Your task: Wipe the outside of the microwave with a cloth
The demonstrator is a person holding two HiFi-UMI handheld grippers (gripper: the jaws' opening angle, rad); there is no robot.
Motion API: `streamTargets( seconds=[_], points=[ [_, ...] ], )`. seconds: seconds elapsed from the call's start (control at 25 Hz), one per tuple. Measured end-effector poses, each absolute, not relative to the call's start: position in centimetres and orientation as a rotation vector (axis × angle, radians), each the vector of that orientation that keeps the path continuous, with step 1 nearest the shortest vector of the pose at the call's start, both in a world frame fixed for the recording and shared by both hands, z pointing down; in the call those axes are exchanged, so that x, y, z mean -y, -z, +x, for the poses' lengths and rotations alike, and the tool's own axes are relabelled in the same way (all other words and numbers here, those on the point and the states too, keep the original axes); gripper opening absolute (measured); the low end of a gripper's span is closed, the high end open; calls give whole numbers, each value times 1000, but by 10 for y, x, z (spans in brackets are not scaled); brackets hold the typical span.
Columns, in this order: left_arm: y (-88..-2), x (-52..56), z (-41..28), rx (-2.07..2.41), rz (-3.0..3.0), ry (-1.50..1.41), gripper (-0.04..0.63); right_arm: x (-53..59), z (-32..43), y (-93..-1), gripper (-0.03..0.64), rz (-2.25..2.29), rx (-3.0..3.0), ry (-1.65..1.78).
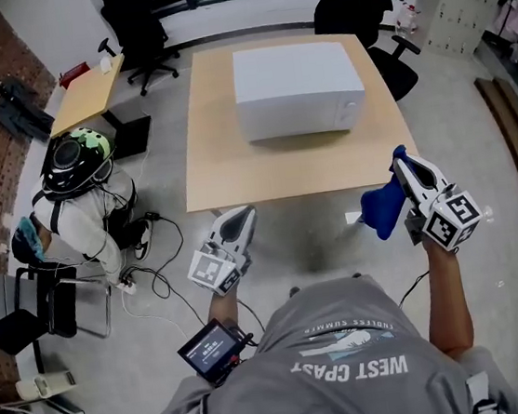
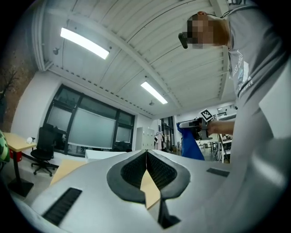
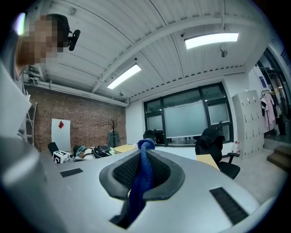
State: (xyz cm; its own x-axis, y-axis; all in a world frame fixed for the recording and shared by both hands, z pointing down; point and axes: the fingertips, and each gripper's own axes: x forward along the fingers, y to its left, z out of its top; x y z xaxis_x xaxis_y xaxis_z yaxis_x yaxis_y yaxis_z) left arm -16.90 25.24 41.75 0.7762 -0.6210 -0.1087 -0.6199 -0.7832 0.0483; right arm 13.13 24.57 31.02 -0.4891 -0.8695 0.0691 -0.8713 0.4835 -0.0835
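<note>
A white microwave (image 1: 297, 88) stands on the far half of a light wooden table (image 1: 236, 171). My right gripper (image 1: 405, 163) is short of the table's near right corner, shut on a blue cloth (image 1: 384, 206) that hangs down at its left side. In the right gripper view the cloth (image 3: 142, 178) runs up between the closed jaws. My left gripper (image 1: 239, 219) is shut with nothing in it, just below the table's near edge. In the left gripper view the jaws meet at my left gripper (image 2: 146, 154), with the microwave (image 2: 105, 154) low beyond them and the cloth (image 2: 190, 143) at the right.
A person with a green and black helmet (image 1: 73, 158) crouches on the floor left of the table, cables around. Black office chairs (image 1: 361, 6) stand behind the table, a smaller desk (image 1: 86, 93) at the far left. A small screen (image 1: 210, 350) hangs at my waist.
</note>
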Motion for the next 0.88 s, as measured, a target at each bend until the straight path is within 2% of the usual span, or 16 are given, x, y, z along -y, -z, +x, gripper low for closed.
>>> streamTargets(
  seconds=[0.44, 0.88],
  points=[
    [-417, -208, -224, 1182, 2889, 200, 23, -148, 100, -279, 32, 1519, 2734, -54],
    [-425, -136, -226, 1299, 2812, 111, 23, 1, 109, -233, 32, 1445, 2814, 79]
  ],
)
